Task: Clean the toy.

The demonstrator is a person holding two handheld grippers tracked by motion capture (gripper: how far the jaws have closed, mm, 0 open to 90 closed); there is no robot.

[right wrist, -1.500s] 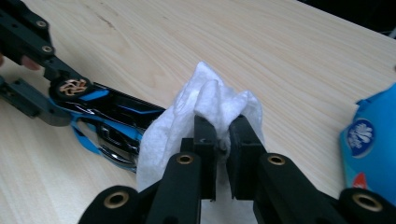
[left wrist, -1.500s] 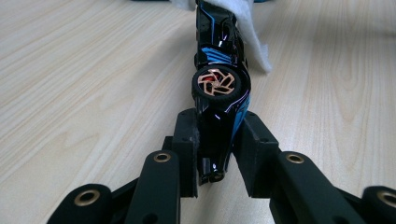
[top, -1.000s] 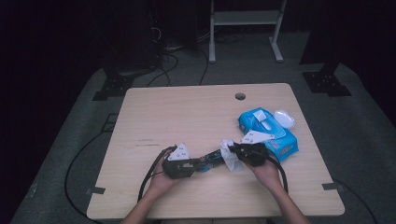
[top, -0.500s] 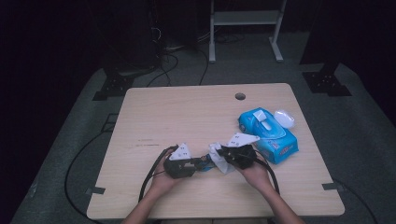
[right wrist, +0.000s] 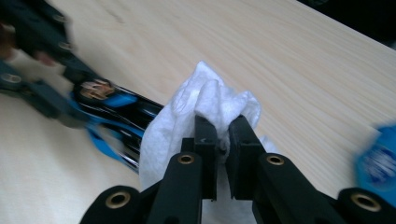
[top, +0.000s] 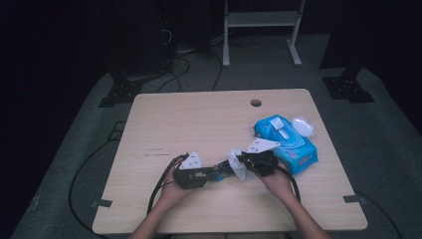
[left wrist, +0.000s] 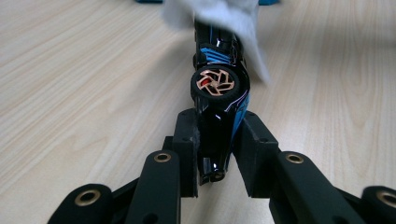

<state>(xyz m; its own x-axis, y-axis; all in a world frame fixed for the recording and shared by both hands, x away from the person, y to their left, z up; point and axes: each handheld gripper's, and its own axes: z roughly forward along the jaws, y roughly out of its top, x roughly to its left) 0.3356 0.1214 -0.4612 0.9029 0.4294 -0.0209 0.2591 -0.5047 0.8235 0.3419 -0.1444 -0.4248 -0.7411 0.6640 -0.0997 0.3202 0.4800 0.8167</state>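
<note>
A black and blue toy car [left wrist: 218, 107] with a copper-spoked wheel is clamped on its side between the jaws of my left gripper [left wrist: 217, 149], just above the wooden table [top: 199, 124]. My right gripper [right wrist: 223, 140] is shut on a crumpled white wipe [right wrist: 205, 107], which lies against the far end of the toy car [right wrist: 114, 112]. From above, the left gripper [top: 209, 175] and right gripper [top: 241, 164] meet near the table's front middle, with the white wipe [top: 236, 167] between them.
A blue pack of wipes [top: 286, 139] lies to the right of the hands, with a small white object [top: 302, 125] behind it. A round cable hole [top: 256, 103] sits near the far edge. Cables trail from both grippers off the front.
The right gripper with the wipe has shifted left along the toy car toward the left gripper. The left hand has stayed put.
</note>
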